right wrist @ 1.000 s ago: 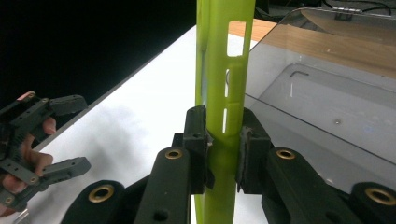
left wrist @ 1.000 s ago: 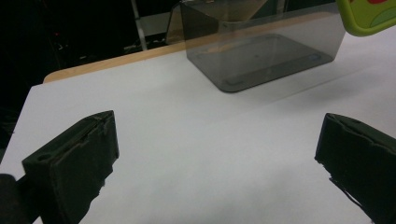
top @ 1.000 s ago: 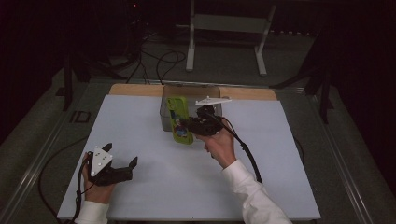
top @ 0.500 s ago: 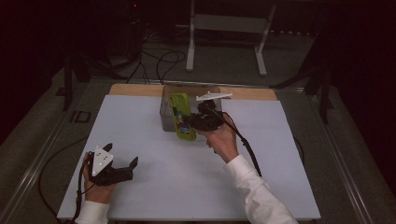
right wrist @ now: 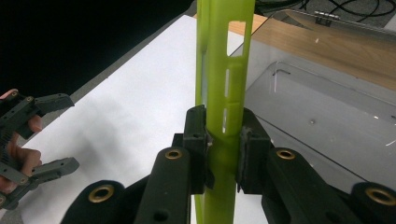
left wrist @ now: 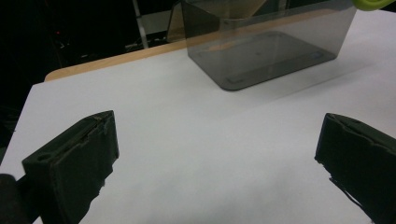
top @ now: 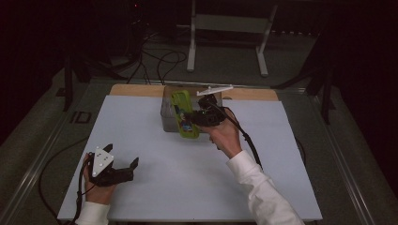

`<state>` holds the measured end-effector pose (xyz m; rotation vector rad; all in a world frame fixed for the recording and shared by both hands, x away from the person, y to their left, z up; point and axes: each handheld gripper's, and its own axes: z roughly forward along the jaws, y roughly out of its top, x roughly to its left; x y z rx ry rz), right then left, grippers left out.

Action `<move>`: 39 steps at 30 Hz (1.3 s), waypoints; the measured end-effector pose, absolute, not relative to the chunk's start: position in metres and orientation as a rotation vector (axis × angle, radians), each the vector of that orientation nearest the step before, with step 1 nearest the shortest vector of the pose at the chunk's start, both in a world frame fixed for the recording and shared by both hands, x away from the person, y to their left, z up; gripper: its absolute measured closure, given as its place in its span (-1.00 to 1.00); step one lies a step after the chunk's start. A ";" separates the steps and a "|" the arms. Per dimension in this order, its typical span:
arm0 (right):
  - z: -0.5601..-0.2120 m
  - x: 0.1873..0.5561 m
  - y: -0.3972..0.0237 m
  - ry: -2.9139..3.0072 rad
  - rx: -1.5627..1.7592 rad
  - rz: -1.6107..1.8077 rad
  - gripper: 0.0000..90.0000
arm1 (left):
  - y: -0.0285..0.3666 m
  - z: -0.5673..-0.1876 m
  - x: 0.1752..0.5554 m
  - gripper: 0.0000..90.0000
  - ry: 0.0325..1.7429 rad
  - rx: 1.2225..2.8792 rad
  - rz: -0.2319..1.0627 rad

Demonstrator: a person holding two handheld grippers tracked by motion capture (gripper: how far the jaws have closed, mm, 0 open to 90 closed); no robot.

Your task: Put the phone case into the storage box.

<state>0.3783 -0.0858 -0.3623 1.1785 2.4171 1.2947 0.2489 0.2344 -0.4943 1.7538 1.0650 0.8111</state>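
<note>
A flat lime-green case (top: 182, 114) stands on edge at the front rim of a clear grey box (top: 165, 114). My right gripper (top: 191, 117) is shut on its lower part. In the right gripper view the pads clamp the green case (right wrist: 224, 70) from both sides, right gripper (right wrist: 224, 145), with the box (right wrist: 322, 126) open behind it. My left gripper (top: 123, 155) rests on the white sheet at the near left, jaws wide apart with nothing between them. The left gripper view looks past my left gripper (left wrist: 217, 158) at the box (left wrist: 266, 51) and a corner of the green case (left wrist: 370, 3).
A white sheet (top: 164, 192) covers the table, with a strip of bare wood (top: 133, 90) along the far edge. Cables and a metal stand (top: 225, 28) lie on the dark floor beyond. The left gripper (right wrist: 42, 135) shows far off in the right gripper view.
My right hand has carried the green case a little farther away, toward the box. The left gripper has stayed put.
</note>
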 end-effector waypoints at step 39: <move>-0.333 0.409 -0.092 2.474 1.251 1.163 0.72 | 0.234 -0.494 0.248 -1.00 1.063 1.750 0.816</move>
